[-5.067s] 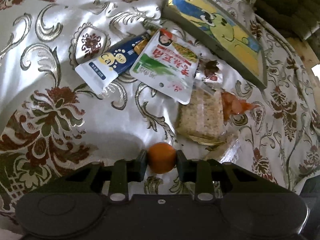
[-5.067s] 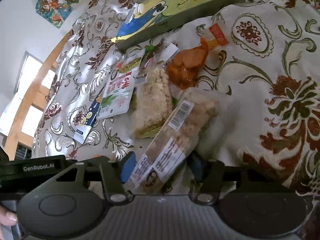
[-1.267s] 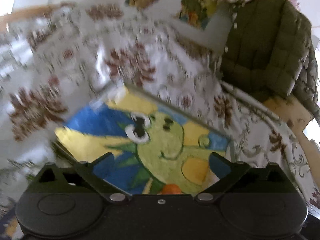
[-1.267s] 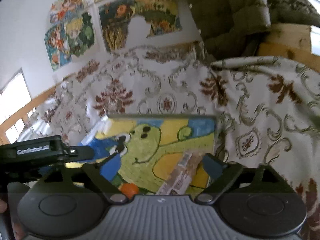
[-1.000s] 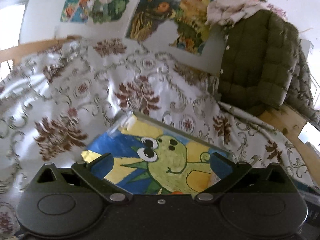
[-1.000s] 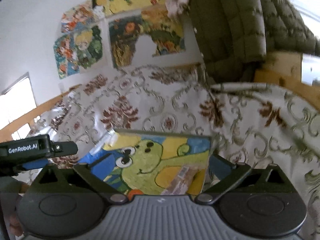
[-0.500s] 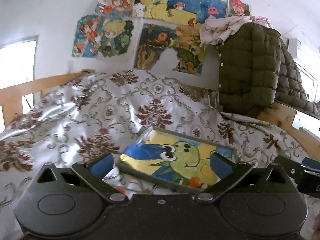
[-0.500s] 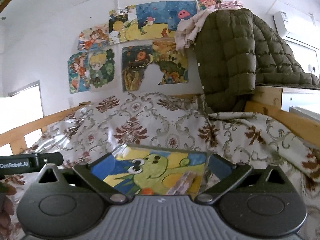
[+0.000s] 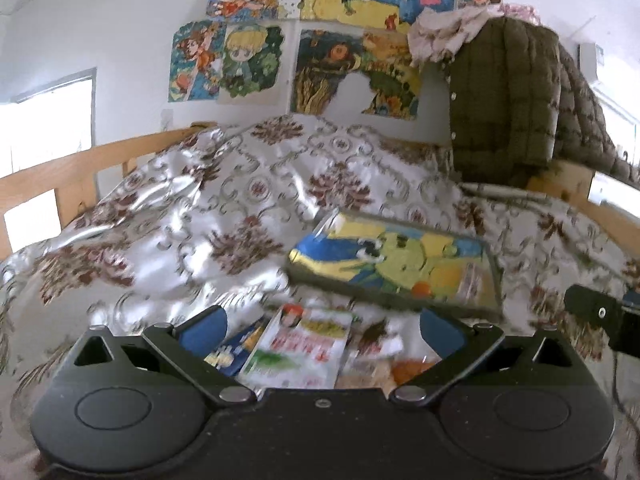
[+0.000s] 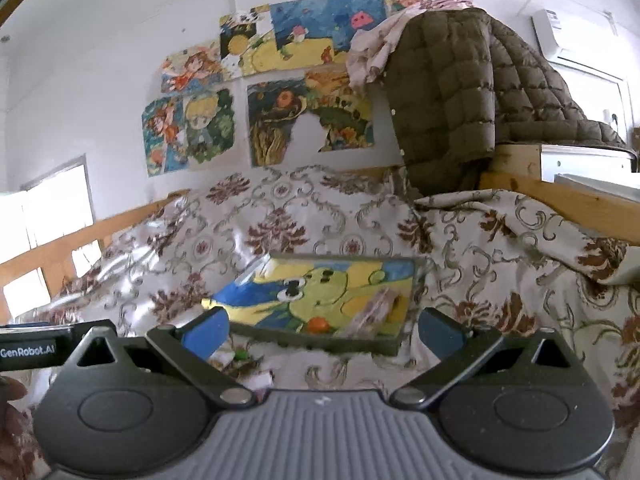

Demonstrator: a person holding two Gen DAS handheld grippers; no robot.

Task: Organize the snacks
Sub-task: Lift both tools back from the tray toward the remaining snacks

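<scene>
orange and small, the round snack (image 10: pixel 318 323) lies on the cartoon tray (image 10: pixel 400 345), beside a clear wrapped bar (image 10: pixel 376 309). both the left gripper (image 9: pixel 322 330) and the right gripper (image 10: pixel 322 330) are spread wide and carry nothing. more packets wait on the flowered cloth (image 9: pixel 168 240) in front of the tray: a white packet (image 9: pixel 298 354), a blue packet (image 9: pixel 232 350). i think the step is between placements; next move needs to lower one gripper over a packet and close on it.
</scene>
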